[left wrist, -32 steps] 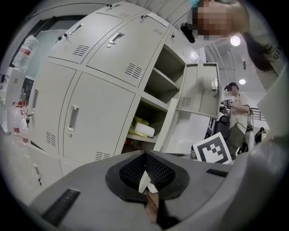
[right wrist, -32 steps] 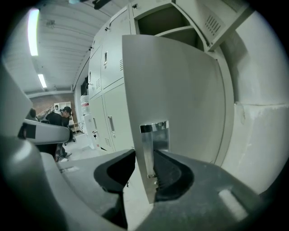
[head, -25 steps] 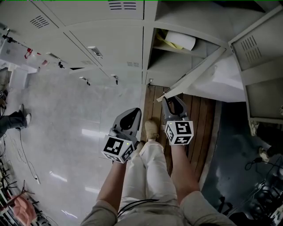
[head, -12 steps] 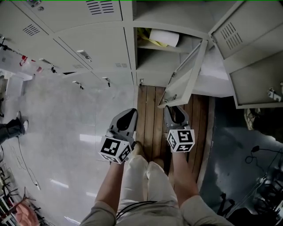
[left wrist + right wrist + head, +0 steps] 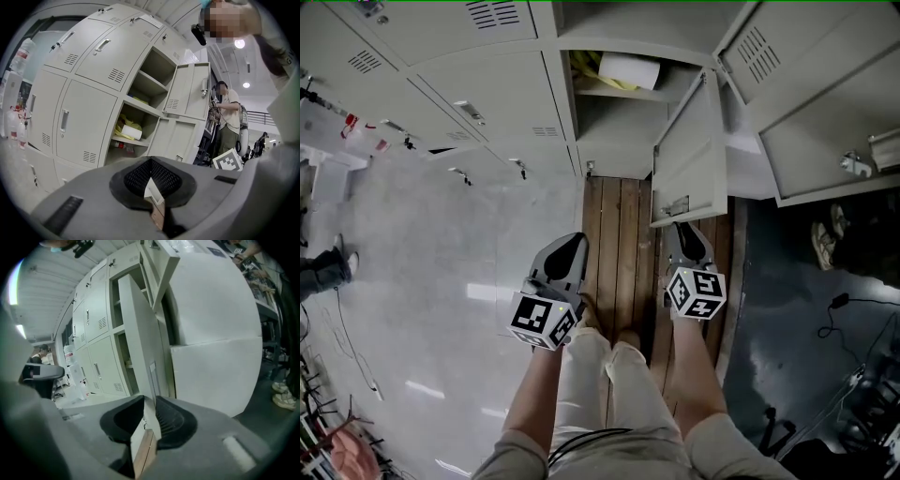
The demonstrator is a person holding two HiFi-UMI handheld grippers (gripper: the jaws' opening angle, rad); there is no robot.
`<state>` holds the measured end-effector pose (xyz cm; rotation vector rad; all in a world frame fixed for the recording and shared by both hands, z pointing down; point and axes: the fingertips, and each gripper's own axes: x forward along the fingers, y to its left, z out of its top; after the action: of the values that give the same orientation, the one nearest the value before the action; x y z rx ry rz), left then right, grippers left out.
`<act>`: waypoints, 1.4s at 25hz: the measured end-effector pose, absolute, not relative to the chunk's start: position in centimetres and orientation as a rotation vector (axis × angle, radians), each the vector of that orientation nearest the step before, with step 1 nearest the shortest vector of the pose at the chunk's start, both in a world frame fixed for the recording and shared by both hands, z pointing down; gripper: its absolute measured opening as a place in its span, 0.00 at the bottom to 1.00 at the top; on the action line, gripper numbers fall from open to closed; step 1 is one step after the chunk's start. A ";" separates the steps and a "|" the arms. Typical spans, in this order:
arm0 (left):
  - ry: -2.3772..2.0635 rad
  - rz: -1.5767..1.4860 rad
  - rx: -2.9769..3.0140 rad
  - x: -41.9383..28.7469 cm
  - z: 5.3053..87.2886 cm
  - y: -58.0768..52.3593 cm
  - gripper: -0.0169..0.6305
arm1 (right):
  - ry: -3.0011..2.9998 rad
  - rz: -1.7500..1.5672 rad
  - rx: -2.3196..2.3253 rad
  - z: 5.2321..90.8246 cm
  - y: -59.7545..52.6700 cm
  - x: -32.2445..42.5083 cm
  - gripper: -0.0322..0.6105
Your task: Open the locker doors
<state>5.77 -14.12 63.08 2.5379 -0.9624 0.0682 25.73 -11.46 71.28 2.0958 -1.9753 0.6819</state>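
A grey locker door [image 5: 689, 159] stands swung out from its open compartment, which holds a white paper roll [image 5: 626, 70]. My right gripper [image 5: 682, 232] is at the door's lower free corner. In the right gripper view the door [image 5: 140, 348] runs edge-on between the jaws of the right gripper [image 5: 149, 425], which have just been closing and now grip that edge. My left gripper [image 5: 572, 246] hangs over the floor, left of the door and apart from it. Seen from the left gripper [image 5: 152, 194], the jaws stand slightly apart with nothing between them, and the roll [image 5: 132, 133] lies ahead.
Closed lockers [image 5: 487, 103] fill the bank on the left. Larger doors [image 5: 825, 122] hang open on the right. I stand on a wooden platform [image 5: 623, 225]. Shoes [image 5: 825, 234] and a cable [image 5: 844, 305] lie on the dark floor. A person [image 5: 229, 122] stands beyond the lockers.
The locker door has swung further open, from slanting across the opening to nearly edge-on, and my right gripper has come back with its corner. My left gripper has drifted back a little.
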 end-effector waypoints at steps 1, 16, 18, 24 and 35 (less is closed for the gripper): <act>-0.965 0.069 2.537 5.8 63.0 -13.8 0.02 | -1.959 0.694 2.116 71.3 -11.2 26.3 0.17; -1.030 0.068 2.534 5.7 62.2 -11.9 0.02 | -1.826 0.800 2.322 70.3 -8.8 32.0 0.07; -1.043 0.063 2.533 5.7 61.9 -11.7 0.02 | -1.840 0.805 2.311 70.1 -8.5 31.8 0.06; -1.070 0.032 2.543 5.6 59.6 -11.3 0.02 | -1.931 0.802 2.235 68.2 -7.9 29.9 0.05; -1.135 -0.009 2.579 3.3 53.9 -10.4 0.02 | -2.189 0.611 2.082 59.3 -7.8 25.8 0.05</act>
<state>3.30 -10.42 53.93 2.5785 -1.1347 -0.0087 25.83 -7.77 59.27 2.0815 -2.1893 0.6107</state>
